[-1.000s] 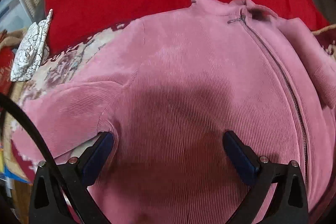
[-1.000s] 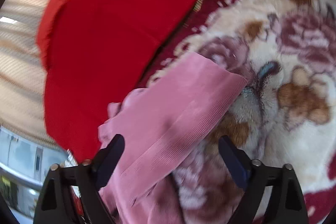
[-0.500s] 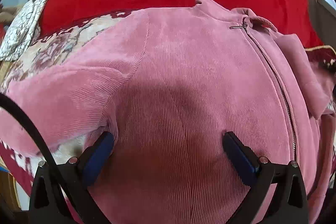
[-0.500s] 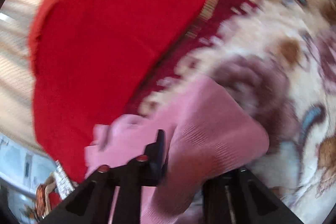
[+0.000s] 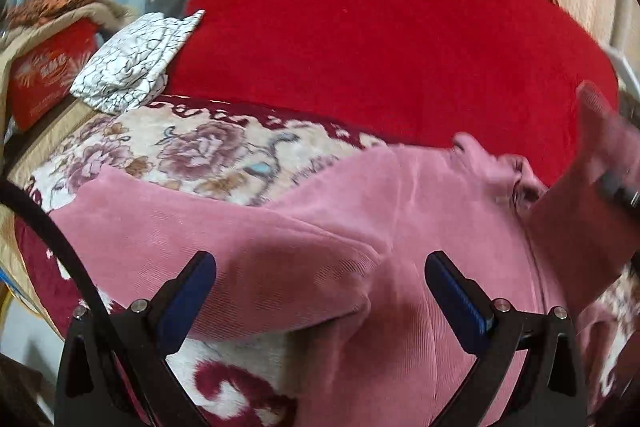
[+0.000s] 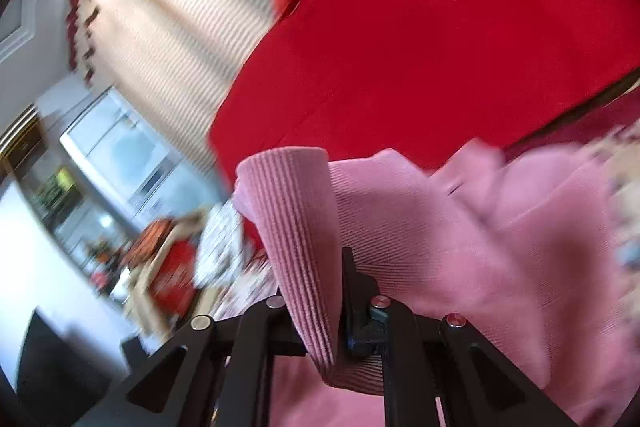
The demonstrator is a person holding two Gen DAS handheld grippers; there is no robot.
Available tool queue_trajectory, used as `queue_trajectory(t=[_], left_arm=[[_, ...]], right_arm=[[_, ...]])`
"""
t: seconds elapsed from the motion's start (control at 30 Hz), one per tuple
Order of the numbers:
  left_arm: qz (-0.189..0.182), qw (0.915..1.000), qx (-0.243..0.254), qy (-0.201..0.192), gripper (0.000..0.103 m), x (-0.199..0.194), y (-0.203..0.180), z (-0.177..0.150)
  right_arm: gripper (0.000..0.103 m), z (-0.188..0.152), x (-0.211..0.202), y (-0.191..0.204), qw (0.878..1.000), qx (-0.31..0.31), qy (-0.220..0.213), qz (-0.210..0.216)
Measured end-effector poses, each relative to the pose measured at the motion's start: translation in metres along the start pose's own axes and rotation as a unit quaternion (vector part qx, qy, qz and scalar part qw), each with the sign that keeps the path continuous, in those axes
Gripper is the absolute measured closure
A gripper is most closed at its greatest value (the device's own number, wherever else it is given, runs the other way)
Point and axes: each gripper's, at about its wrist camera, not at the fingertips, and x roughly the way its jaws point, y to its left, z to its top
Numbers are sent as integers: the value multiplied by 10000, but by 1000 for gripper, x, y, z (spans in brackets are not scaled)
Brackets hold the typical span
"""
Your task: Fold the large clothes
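Jacket [image 5: 400,227] is lying on the flowered blanket [image 5: 192,155]; right gripper [image 6: 340,311] is pinching its sleeve cuff [image 6: 292,211], lifting toward 12 o'clock for folding inward. Left gripper [image 5: 320,299] is hovering open above the other sleeve [image 5: 224,243].

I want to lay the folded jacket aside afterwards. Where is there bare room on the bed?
The red blanket behind the pink jacket is bare. A strip of floral blanket lies free between the jacket's sleeve and the white patterned cloth. The near middle is crowded by jacket.
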Motion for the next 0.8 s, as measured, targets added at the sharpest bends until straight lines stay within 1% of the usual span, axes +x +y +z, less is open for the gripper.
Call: queue_trajectory(t=[0.03,0.07,0.1,0.13,0.17,0.2,0.23,0.27,0.3,0.37,0.4,0.43,0.47,0.5,0.53,0.57,0.6,0.63,0.67,0.7,0.73,0.8], left_arm=[[-47,9999,-113,-57,0,-2,8,2],[-76,9997,-200,-83,0,-2,15,4],[-111,9995,-291,-94,0,-3,20,6],[-169,9991,-390,-86,0,-2,25,7],[-260,9985,-482,-51,0,-1,29,8],[-342,9981,-519,-13,0,2,31,7],[-484,9974,-539,53,0,4,31,6],[-586,9968,-523,117,0,6,28,5],[-734,9959,-481,217,0,8,24,3],[-965,9937,-408,394,0,13,17,-1],[-1022,9930,-369,458,0,17,13,-2],[-1028,9928,-315,527,0,21,8,-5],[-1030,9927,-272,571,0,24,3,-8],[-1055,9923,-205,619,0,27,-4,-10],[-1066,9920,-97,666,1,30,-11,-13],[-988,9924,69,731,7,35,-18,-16],[-832,9930,262,801,17,39,-26,-19],[-660,9929,461,881,25,45,-34,-22],[-446,9922,660,963,37,52,-42,-27],[-215,9915,811,992,42,56,-46,-30],[1,9907,955,971,42,59,-50,-31],[27,9913,951,912,42,56,-48,-29]], right_arm=[[87,-7,12,8,9995,21,285,142],[87,-14,22,13,9982,48,512,305],[84,-21,26,21,9967,15,670,466],[64,-26,31,27,9949,-30,812,601],[42,-27,34,30,9939,-45,854,694],[2,-29,33,32,9930,-29,864,807],[0,-32,27,33,9925,58,726,982],[0,-32,19,30,9930,112,478,1073],[0,-30,10,28,9943,103,296,1023],[0,-26,1,22,9975,91,132,691],[2,-25,-2,19,9984,100,93,547],[11,-23,-5,9,9993,165,76,315],[16,-23,-9,-1,9996,249,103,78],[23,-20,-7,-10,9992,313,172,-157],[29,-19,-4,-17,9979,351,254,-479],[32,-16,-2,-22,9962,349,326,-724],[36,-17,1,-28,9940,309,456,-947],[40,-19,9,-33,9894,211,688,-1262],[40,-25,17,-40,9818,146,945,-1643],[40,-31,27,-50,9717,201,1238,-2002],[40,-36,35,-60,9644,282,1480,-2175],[41,-35,33,-56,9652,156,1419,-2193]])
